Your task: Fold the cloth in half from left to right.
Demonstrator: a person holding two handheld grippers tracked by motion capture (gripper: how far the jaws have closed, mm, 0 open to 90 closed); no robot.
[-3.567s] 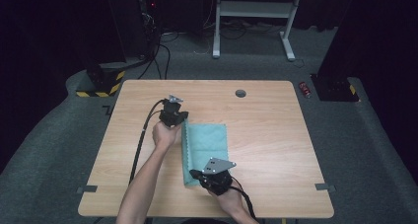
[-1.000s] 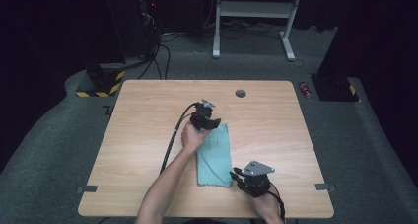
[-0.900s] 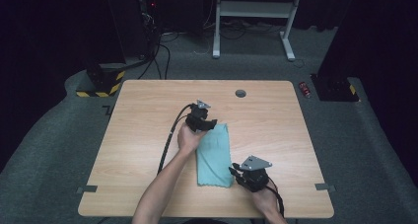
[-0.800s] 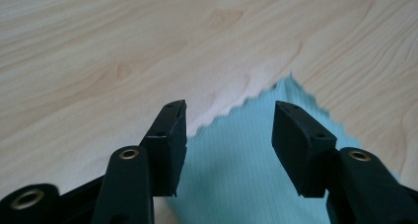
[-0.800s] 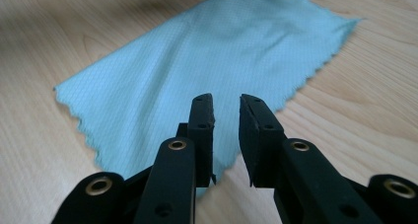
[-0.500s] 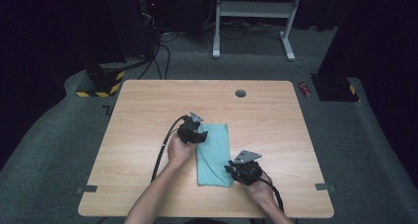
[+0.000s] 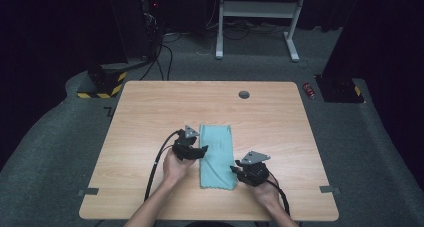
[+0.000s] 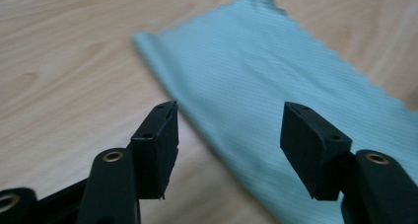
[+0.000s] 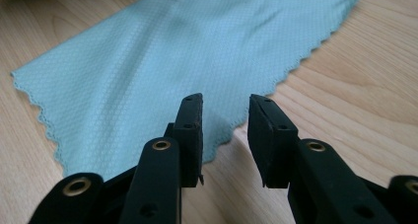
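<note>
Now, with both sets of jaws just opening and spread clear of the teal cloth (image 7: 217, 156) lying folded on the table (image 7: 150, 112), I ease my left gripper (image 7: 196, 152) and right gripper (image 7: 238, 171) away level, so no pad drags an edge

Light wooden table (image 7: 150, 112), rounded corners, a dark round grommet (image 7: 244, 94) near its far edge. Grey tape tabs (image 7: 88, 191) stick out at the near left and near right edges. Grey carpet (image 7: 60, 132) all round. A white desk frame (image 7: 260, 9) stands at the back, cables (image 7: 165, 52) trailing on the floor beside it. A black-and-yellow striped base (image 7: 102, 87) sits off the far left corner; a small red can (image 7: 310, 90) lies off the far right. The room's edges are dark.
</note>
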